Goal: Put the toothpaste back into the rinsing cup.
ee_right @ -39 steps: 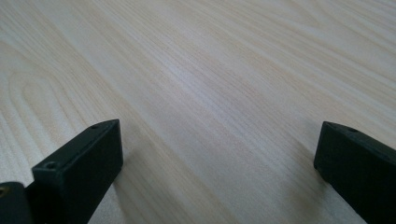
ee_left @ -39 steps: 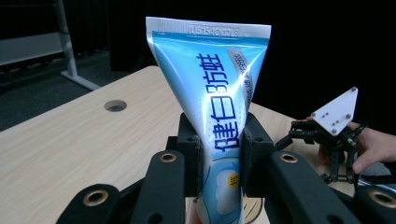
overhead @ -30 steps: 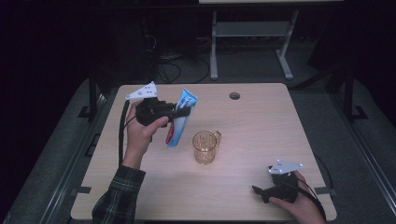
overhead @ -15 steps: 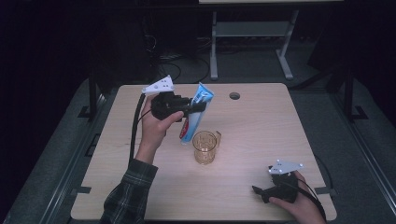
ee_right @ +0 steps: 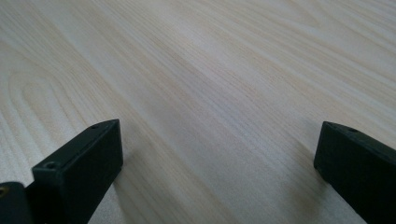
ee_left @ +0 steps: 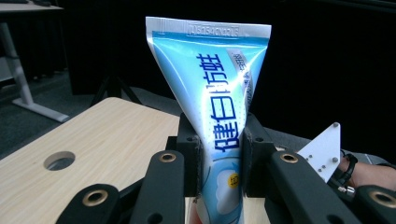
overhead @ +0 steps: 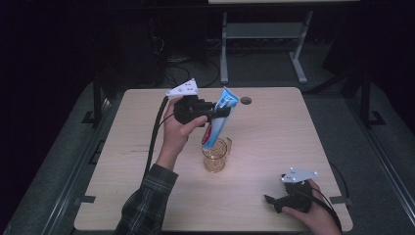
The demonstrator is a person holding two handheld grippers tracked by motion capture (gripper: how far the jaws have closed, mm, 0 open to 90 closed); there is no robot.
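A blue-and-white tube [ee_left: 219, 116], crimp end up, is pinched in the left gripper [ee_left: 218, 163] over the glass [overhead: 216, 156]; the right gripper [ee_right: 219, 154] gapes wide, empty

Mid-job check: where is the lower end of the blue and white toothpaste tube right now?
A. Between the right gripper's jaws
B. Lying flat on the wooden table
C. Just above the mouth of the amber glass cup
C: in the high view the left gripper holds the blue and white toothpaste tube tilted, its lower end at the rim of the amber glass cup.
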